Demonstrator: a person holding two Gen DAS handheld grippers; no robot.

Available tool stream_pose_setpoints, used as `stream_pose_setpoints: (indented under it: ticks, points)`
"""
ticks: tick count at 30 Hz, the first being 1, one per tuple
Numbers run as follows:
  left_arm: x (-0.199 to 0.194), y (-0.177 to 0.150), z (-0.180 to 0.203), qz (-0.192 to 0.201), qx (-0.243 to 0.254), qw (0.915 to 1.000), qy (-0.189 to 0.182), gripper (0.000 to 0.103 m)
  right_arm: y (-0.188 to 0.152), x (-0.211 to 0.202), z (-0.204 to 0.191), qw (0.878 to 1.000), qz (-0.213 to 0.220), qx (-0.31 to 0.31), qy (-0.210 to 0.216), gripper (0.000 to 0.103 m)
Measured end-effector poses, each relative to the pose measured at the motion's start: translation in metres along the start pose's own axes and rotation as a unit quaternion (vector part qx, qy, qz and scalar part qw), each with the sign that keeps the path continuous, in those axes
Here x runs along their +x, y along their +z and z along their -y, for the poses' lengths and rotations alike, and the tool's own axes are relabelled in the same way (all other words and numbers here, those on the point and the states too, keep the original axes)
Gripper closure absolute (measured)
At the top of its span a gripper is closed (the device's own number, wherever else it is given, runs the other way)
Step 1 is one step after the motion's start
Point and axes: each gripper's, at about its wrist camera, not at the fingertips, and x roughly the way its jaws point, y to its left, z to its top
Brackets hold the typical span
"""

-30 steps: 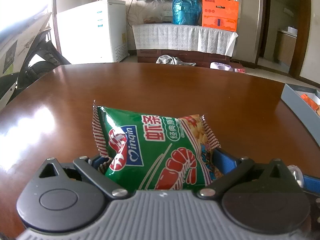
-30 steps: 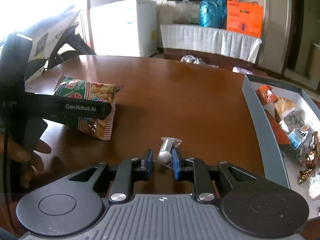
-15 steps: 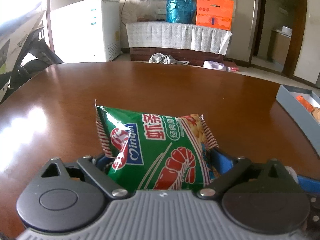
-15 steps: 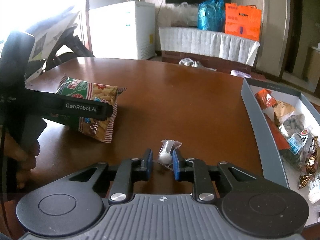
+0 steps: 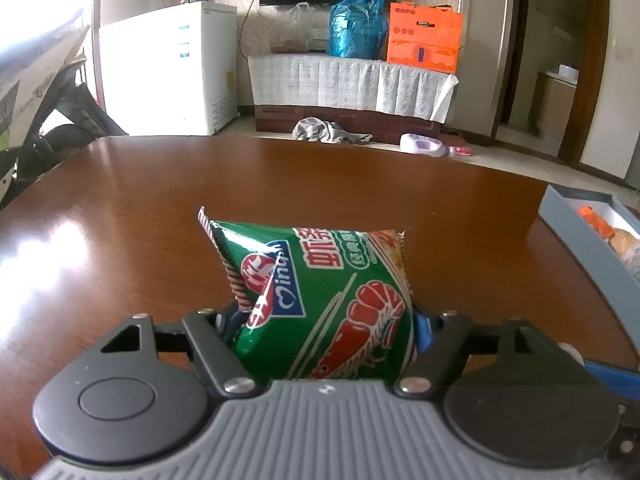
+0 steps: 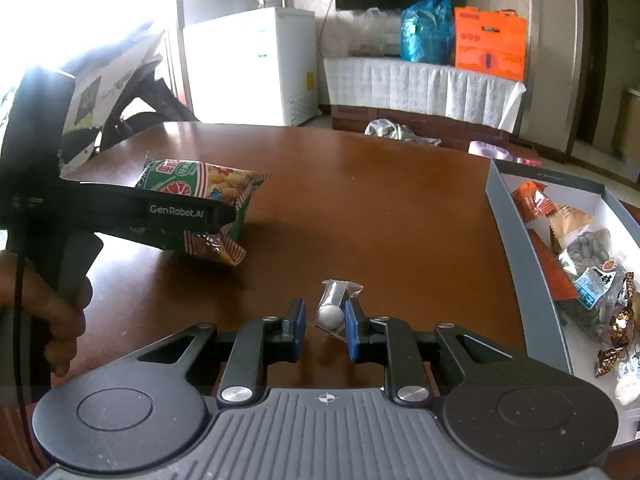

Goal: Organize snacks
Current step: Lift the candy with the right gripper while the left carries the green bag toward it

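On a glossy brown wooden bench [image 5: 360, 184], the left hand-held gripper [image 5: 324, 320] is closing its jaws on a puffy green foil bag of shrimp chips [image 5: 320, 296], which sits between the blue pads and already bulges under them. The squeeze likely needs to stop at a firm hold on the bag's sides, since more pressure could crush the chips or burst the seal, before the bag is lifted clear toward the grey open-topped cardboard box [image 6: 516, 240] of assorted snacks at the right. The right hand-held gripper [image 6: 326, 320], its jaws nearly shut, pinches a small clear-wrapped white sweet [image 6: 332, 308] just above the bench. The bag's near end is hidden behind the gripper body, so how deep the pads sit cannot be told; the box is cut off at the frame edge, and the person shows only as a hand [image 6: 60, 312].
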Motion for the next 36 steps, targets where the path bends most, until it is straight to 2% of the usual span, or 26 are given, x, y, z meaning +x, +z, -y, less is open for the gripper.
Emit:
stream_pose_setpoints:
  ticks: [10,16,32,36]
  points:
    - [-0.008,-0.001,0.008,0.009,0.035,0.999,0.025,0.03,0.006,-0.012,-0.007,1.0,0.019,-0.003,0.013,0.081]
    - [-0.013,-0.002,0.012,0.016,0.035,0.9988,0.03,0.03,0.012,-0.027,-0.007,0.999,0.044,-0.001,0.016,0.081]
    - [-0.036,-0.005,0.041,0.049,0.056,0.997,0.022,0.029,0.005,-0.061,-0.008,0.997,0.081,0.0,0.002,0.081]
    - [-0.041,-0.005,0.058,0.055,0.071,0.9958,0.016,0.029,0.002,-0.071,-0.007,0.996,0.087,0.002,-0.004,0.081]
